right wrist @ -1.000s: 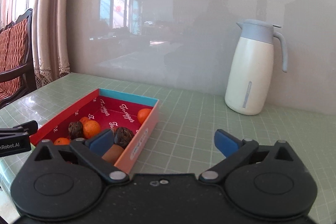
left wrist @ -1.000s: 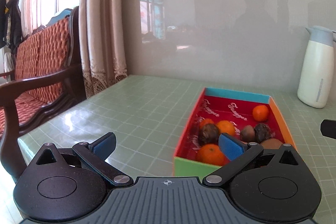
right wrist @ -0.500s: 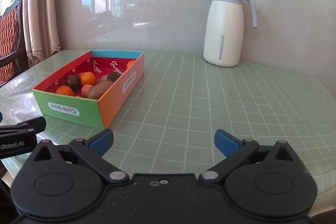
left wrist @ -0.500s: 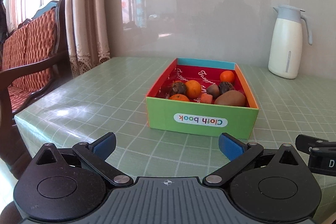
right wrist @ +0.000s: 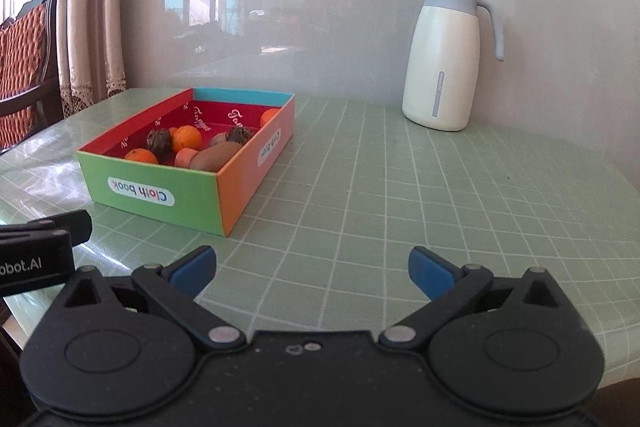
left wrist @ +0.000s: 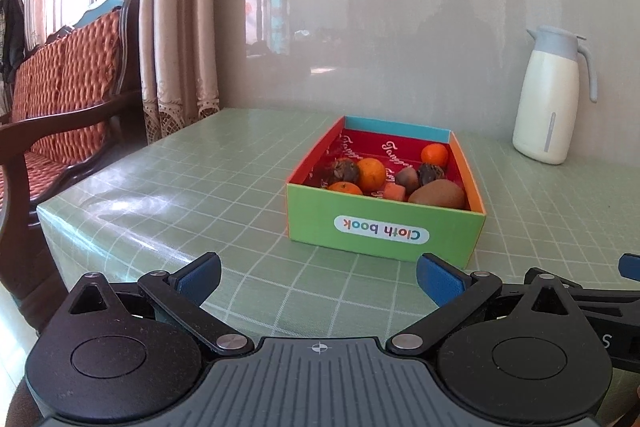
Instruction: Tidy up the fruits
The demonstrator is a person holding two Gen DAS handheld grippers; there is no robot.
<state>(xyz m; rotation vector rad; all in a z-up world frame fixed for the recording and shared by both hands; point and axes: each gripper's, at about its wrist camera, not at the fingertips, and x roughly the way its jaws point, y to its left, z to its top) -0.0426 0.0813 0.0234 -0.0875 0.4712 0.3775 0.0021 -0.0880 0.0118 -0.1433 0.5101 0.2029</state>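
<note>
Both tools wide open, empty: fruit box (left wrist: 386, 227) lies dead ahead of left tool (left wrist: 318, 273), long axis running away; it sits forward-left of right tool (right wrist: 312, 267), so left is likely nearer.

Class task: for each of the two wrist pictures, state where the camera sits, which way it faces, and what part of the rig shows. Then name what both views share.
Left wrist: sits on the left gripper, low above the table, facing the green end of the box squarely; its open blue fingers show, plus the right gripper at the right edge.
Right wrist: sits on the right gripper, facing the bare table right of the box, toward the jug; its open fingers show, the left gripper at the left edge.
Shared: box, fruit, jug, table, curtain.
</note>
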